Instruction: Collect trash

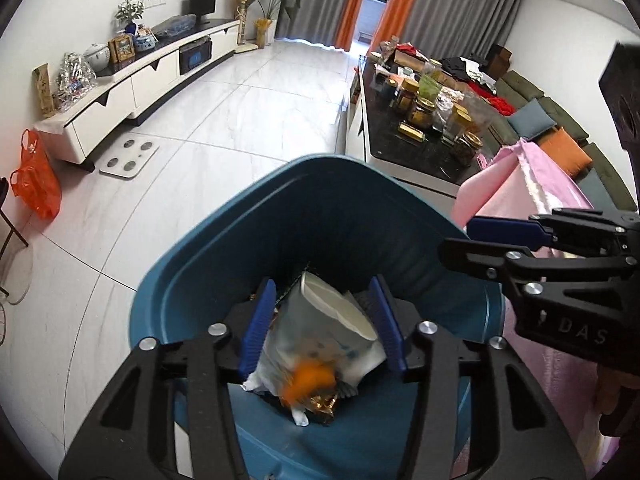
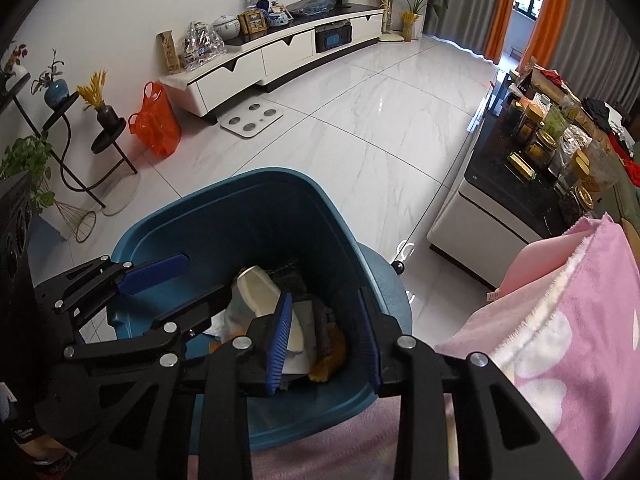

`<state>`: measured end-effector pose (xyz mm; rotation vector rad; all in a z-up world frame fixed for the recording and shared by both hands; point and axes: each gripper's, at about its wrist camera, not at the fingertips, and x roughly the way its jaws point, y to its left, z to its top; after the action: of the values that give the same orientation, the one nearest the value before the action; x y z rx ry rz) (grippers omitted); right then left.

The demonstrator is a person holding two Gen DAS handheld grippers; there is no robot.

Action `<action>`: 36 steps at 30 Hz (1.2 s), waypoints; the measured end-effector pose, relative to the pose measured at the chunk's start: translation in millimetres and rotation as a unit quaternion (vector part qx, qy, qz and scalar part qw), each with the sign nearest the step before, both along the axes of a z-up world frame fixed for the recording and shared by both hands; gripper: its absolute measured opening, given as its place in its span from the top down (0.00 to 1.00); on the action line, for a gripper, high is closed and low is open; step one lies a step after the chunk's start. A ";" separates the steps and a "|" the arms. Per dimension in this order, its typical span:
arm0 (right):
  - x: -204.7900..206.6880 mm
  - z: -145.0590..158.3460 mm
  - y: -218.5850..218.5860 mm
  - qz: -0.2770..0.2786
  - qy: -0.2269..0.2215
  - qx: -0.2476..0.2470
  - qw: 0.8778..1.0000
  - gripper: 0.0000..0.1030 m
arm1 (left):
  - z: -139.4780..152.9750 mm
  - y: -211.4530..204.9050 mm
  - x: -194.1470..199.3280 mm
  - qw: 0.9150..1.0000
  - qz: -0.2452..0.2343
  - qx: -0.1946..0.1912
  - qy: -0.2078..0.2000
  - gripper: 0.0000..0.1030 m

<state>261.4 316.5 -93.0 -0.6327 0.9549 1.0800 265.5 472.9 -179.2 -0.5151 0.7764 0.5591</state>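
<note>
Below, both grippers' jaws gape empty over the blue bin, where a crumpled paper cup lies tilted.

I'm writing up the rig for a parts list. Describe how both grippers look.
Both look alike. The left gripper and right gripper are matte black linkage frames with cut-out arms and silver round pivot bolts, each carrying two flat blue ribbed pads. The right one shows pale lettering "DAS" on its side. No cables or sleeves are visible.

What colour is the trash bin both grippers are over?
Teal blue, inside and out. The trash bin shows best in the right wrist view.
</note>
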 end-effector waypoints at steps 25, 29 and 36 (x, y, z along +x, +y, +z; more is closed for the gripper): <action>-11.1 117.9 -153.6 -0.090 -0.076 0.204 0.972 0.14 | 152.4 -77.5 -113.0 0.985 0.031 0.120 -0.123 0.05; -14.8 125.2 -188.6 -0.112 -0.089 0.223 0.964 0.09 | 172.1 -101.6 -121.5 0.981 0.019 0.131 -0.139 0.05; -26.1 135.2 -245.6 -0.145 -0.111 0.248 0.951 0.07 | 199.0 -148.6 -127.0 0.977 -0.014 0.144 -0.155 0.05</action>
<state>235.4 70.9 42.1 -0.1834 0.5274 0.9125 138.5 324.4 19.8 -0.3113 0.3947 0.5392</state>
